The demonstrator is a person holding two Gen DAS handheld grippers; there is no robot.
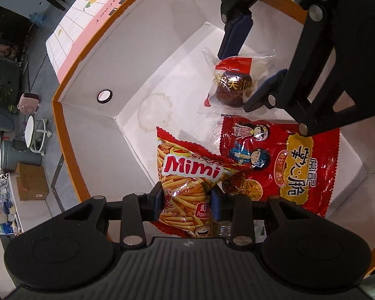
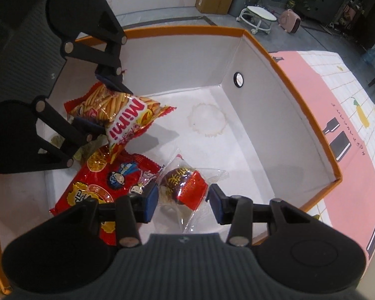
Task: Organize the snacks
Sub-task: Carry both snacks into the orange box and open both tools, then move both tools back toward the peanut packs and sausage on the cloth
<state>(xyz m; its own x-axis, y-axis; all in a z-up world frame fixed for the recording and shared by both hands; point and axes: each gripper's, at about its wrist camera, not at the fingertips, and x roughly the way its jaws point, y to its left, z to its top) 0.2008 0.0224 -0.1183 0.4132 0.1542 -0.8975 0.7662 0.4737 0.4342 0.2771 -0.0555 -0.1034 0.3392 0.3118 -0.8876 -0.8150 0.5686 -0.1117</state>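
My left gripper (image 1: 187,203) is shut on a red Mimi prawn-stick bag (image 1: 187,175) and holds it inside the orange-rimmed white box (image 1: 92,57), above a large red snack bag (image 1: 287,165). The Mimi bag (image 2: 122,115) hangs in the left gripper (image 2: 105,105) in the right wrist view too. My right gripper (image 2: 183,203) is open, its fingers on either side of a clear-wrapped chocolate cake (image 2: 182,187) lying on the box floor. In the left wrist view it (image 1: 240,80) stands open over the cake (image 1: 231,87).
The box (image 2: 300,95) has tall white walls with a round hole (image 2: 238,78) and a stain ring (image 2: 207,120) on its floor. It stands on a pink and white cloth (image 2: 350,105). The large red bag (image 2: 107,182) lies at the box's left.
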